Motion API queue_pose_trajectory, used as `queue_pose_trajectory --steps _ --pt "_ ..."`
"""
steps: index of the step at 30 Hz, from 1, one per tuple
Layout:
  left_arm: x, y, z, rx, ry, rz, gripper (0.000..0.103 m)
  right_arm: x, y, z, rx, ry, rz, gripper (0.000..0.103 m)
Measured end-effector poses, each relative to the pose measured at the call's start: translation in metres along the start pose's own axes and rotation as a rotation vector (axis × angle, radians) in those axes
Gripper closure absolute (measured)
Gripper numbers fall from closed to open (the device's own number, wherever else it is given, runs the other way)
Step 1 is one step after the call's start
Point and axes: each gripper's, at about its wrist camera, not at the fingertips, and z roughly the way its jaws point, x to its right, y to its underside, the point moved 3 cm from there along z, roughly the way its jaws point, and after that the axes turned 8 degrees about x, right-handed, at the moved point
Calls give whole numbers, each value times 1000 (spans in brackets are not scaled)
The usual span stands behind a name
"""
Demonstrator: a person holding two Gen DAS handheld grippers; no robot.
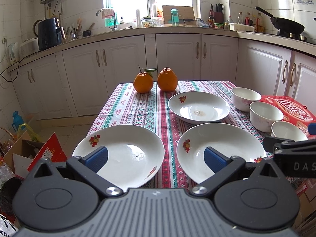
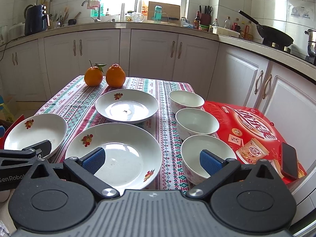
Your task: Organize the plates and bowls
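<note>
Three white plates with fruit motifs lie on the patterned tablecloth: a near-left plate (image 1: 122,154) (image 2: 37,132), a near-middle plate (image 1: 219,150) (image 2: 116,154) and a far plate (image 1: 198,106) (image 2: 126,104). Three white bowls stand in a row at the right: far (image 1: 245,97) (image 2: 186,99), middle (image 1: 265,115) (image 2: 197,121), near (image 1: 288,131) (image 2: 205,156). My left gripper (image 1: 156,158) is open and empty above the gap between the two near plates. My right gripper (image 2: 152,160) is open and empty between the near-middle plate and the near bowl.
Two oranges (image 1: 156,80) (image 2: 104,75) sit at the table's far edge. A red box (image 2: 254,132) with a phone (image 2: 289,161) on it lies right of the bowls. Cardboard boxes (image 1: 35,154) stand on the floor at the left. Kitchen cabinets (image 1: 177,55) stand behind.
</note>
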Motion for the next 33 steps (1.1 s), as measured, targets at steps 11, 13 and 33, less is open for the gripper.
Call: queue_pose_trajectory --steps 11,13,33 --pt "-54 18 5 6 6 67 1 -22 -59 21 142 -386 -90 0" --pt "-67 27 7 -1 17 65 1 -35 -68 32 132 -462 -128 0" --pt "-110 75 67 -185 188 14 0 -135 -54 142 -191 -749 -236 0"
